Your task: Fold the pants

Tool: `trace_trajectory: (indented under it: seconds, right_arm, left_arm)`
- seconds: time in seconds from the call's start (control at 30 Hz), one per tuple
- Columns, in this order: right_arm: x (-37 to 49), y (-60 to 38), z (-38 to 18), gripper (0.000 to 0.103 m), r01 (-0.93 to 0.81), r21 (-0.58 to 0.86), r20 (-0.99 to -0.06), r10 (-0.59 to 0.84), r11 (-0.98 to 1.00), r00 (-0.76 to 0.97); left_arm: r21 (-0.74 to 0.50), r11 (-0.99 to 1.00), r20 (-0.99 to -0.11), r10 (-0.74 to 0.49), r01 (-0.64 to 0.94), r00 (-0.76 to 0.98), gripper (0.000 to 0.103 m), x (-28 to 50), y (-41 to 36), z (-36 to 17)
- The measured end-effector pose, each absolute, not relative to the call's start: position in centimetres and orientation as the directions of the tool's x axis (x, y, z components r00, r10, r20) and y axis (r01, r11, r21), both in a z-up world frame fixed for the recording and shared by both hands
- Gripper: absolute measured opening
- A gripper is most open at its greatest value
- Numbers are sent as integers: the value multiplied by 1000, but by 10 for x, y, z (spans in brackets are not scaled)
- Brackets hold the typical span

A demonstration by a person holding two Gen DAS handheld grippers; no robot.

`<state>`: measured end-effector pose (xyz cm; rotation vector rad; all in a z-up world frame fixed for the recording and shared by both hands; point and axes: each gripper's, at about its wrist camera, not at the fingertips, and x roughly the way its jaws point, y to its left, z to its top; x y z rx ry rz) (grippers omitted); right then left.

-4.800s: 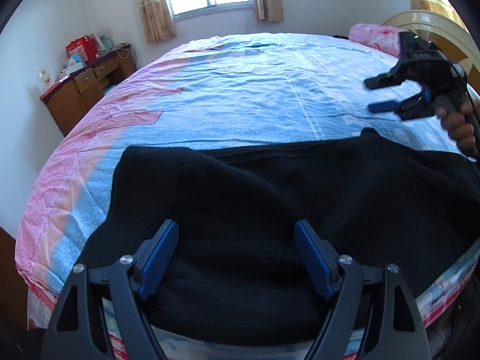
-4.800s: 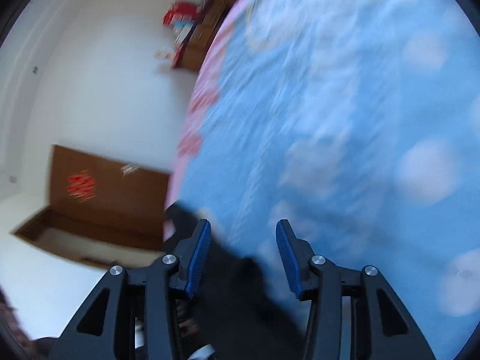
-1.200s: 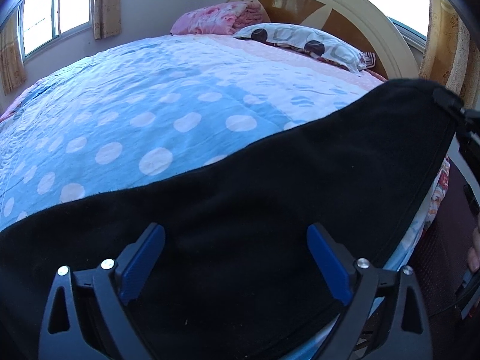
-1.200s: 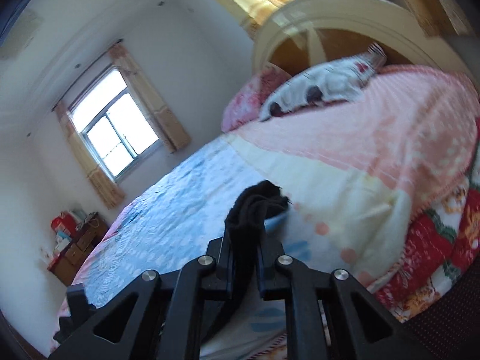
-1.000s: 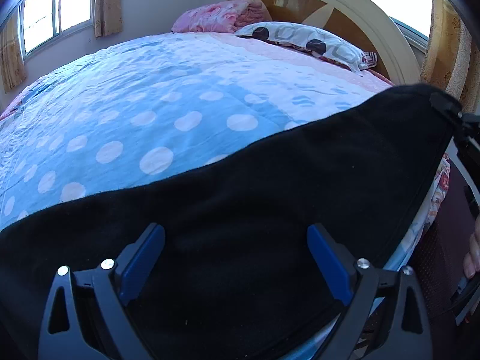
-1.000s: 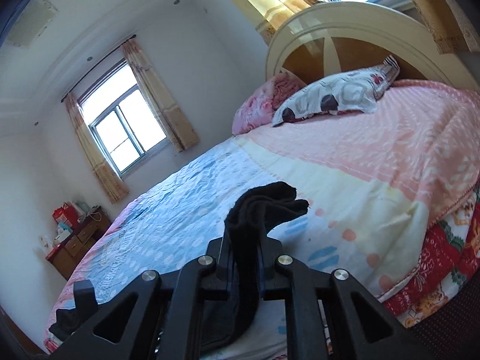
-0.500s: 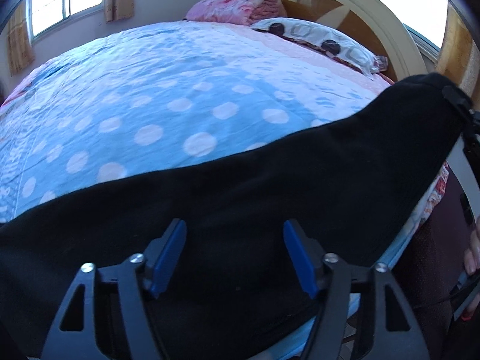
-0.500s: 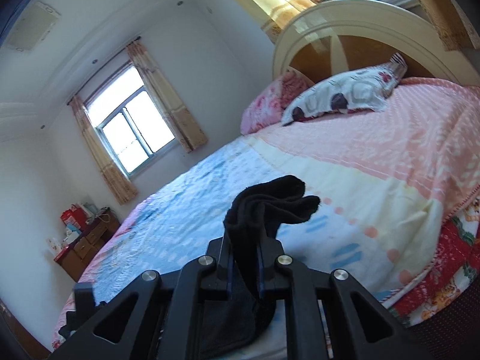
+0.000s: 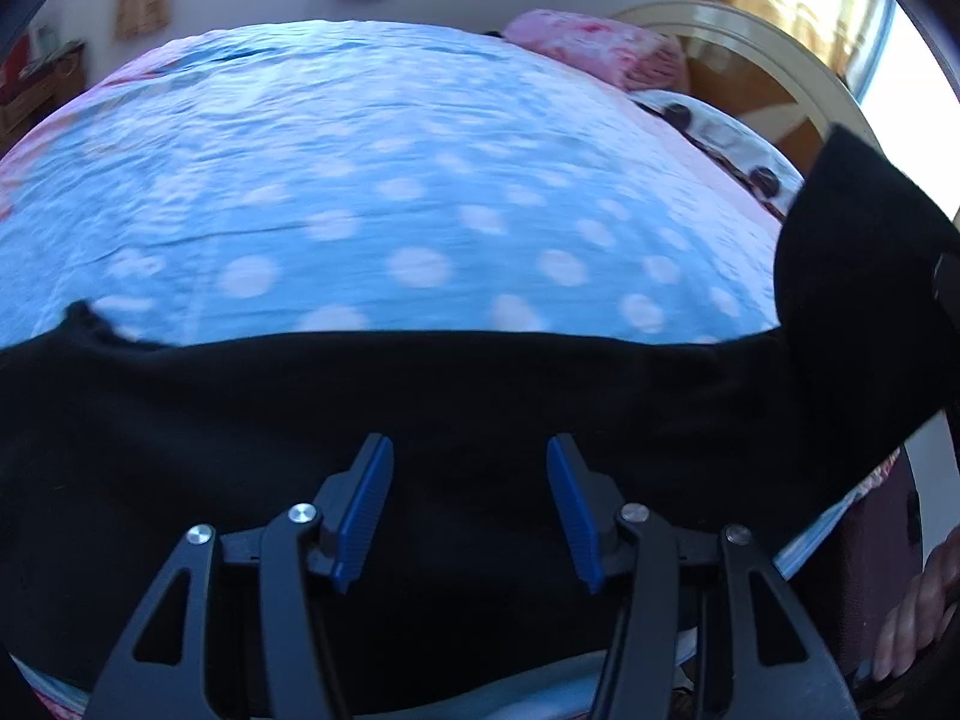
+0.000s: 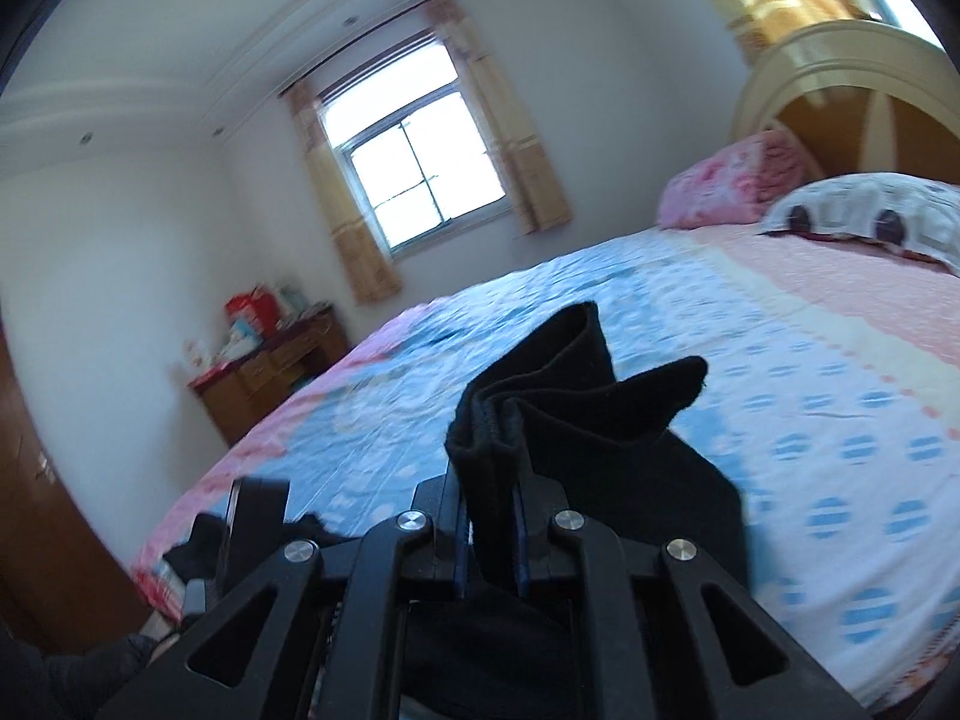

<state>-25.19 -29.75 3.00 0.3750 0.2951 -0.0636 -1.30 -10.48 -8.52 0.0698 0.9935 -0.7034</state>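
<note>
Black pants [image 9: 420,396] lie across the near edge of the bed, and their right end rises off the quilt toward the right edge of the left wrist view. My left gripper [image 9: 467,450] hovers over the middle of the cloth. Its jaws are closing, the blue pads [image 9: 366,498] still apart with black cloth lying under and between them. My right gripper [image 10: 489,498] is shut on a bunched end of the pants [image 10: 576,420], which sticks up past the fingers and hangs down beneath. The left gripper [image 10: 252,516] shows at lower left in the right wrist view.
The bed has a blue dotted quilt [image 9: 360,180], pink toward the cream headboard [image 10: 840,72]. A pink pillow [image 10: 738,186] and a spotted pillow [image 10: 870,204] lie at its head. A wooden dresser [image 10: 270,366] stands by the window wall. A person's hand [image 9: 918,600] shows at lower right.
The left jaws have narrowed over the pants and that hand has swung across the bed. The right gripper has carried the held end of the pants sideways and a little upward.
</note>
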Motion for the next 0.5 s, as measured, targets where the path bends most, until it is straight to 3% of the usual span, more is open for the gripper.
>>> trace_trajectory:
  seconds: [0.2,0.3,0.5]
  right_arm:
    - [-186,-211,3,11,-63,251,-386,159,966,909]
    - [-162,-172,-22,11,-123,213,-447,208,969,870]
    - [-135,-137,-70,15,-130,148,-548,191,980,814]
  left_arm:
    - [-270,836,-778,-481,477,404,57,8,-35,-89]
    - [-335,824,-758,-524,458,389,57,14,-11,-89]
    - [-236,882,-760,-430,409,488,57,18,26,-79]
